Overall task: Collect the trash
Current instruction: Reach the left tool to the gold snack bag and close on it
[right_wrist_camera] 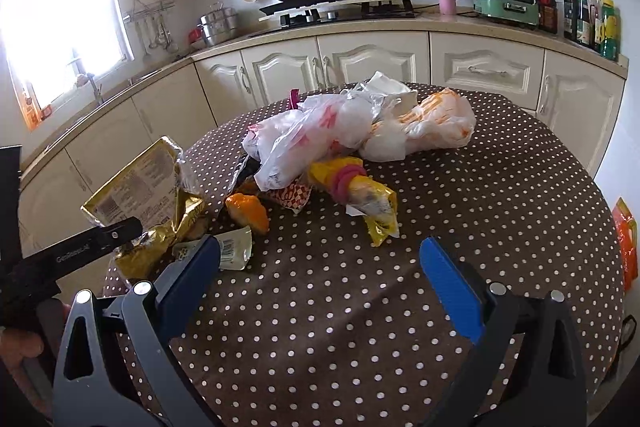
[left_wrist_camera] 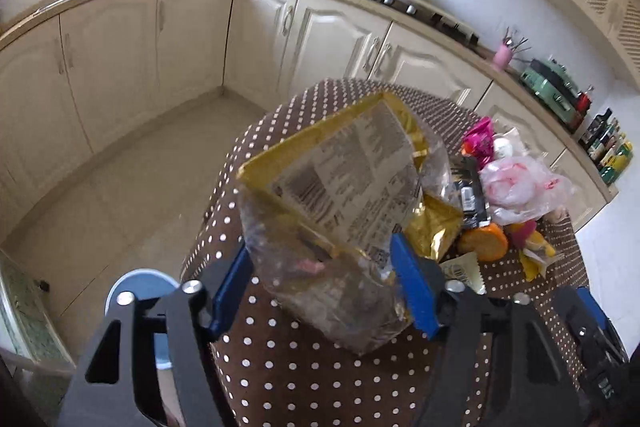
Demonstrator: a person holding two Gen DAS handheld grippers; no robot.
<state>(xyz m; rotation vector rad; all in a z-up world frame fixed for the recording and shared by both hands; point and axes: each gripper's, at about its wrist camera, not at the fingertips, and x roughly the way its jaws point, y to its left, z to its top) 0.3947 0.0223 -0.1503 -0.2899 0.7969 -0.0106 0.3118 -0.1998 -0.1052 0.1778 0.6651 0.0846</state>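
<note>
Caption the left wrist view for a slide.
Left gripper jaws around a gold snack bag above the polka-dot table.

Hidden and unclear parts

The gold bag (left_wrist_camera: 344, 187) has blurred print, unreadable; the blue bin (left_wrist_camera: 138, 291) is mostly covered by the left gripper (left_wrist_camera: 324, 291).

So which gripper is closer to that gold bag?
Left. The left gripper has the gold bag between its fingers; the right gripper hangs open over the table, the bag off to its left.

Gold-and-clear snack bag (left_wrist_camera: 340, 211) raised, tilted, beside trash pile (right_wrist_camera: 352, 147) on table.
</note>
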